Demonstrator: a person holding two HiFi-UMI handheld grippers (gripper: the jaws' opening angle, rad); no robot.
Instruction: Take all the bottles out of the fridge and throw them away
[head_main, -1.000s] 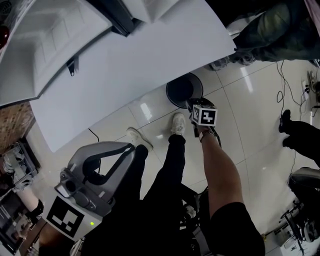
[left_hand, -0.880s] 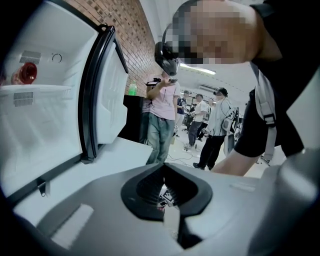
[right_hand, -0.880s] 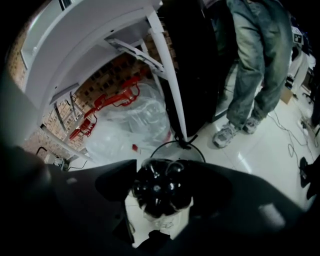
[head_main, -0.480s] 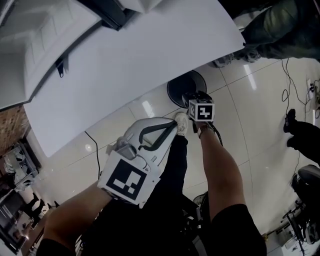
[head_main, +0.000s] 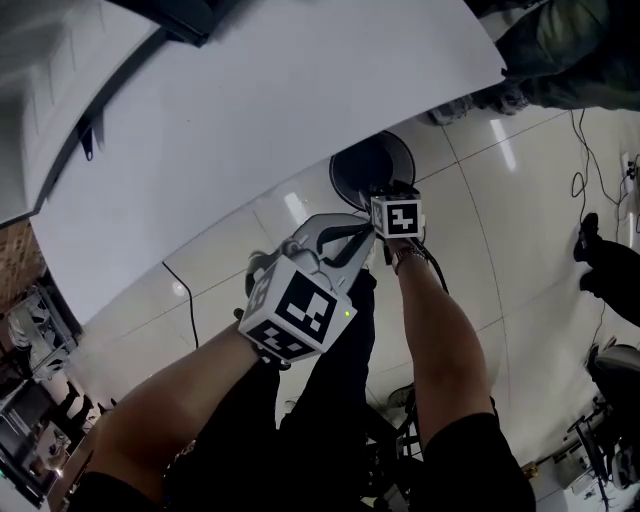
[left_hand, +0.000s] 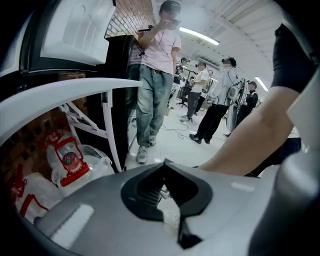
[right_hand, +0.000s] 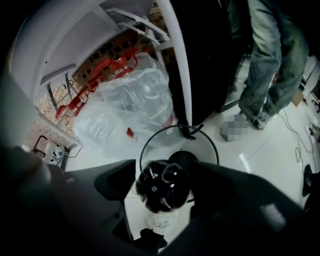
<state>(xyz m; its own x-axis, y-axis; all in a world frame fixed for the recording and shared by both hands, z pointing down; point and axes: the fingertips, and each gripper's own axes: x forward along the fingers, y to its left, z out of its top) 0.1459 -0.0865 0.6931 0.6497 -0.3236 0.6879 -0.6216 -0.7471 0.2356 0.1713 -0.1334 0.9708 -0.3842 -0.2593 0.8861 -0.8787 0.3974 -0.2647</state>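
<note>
In the head view, the right tool (head_main: 388, 195) hides its bottle (right_hand: 161, 186) and part of the bin (head_main: 350, 175).

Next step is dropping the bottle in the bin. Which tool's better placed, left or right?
Right. The right tool is shut on the bottle, held over the round bin. The left tool is shut and empty.

Bottle (right_hand: 160, 192): one in view. Seen end-on, base toward camera. Base dark, glossy, lobed; paler clear body behind it. Clamped between jaws of right gripper (right_hand: 162, 182), held off floor.

Bin (right_hand: 182, 159): round, black, thin wire rim, dark inside. Stands on pale tiled floor, directly beyond bottle in right gripper view. Contents not discernible.

Head view: bin (head_main: 362, 165) partly covered by edge of open white fridge door (head_main: 300, 90). Bottle not visible in this view.
</note>
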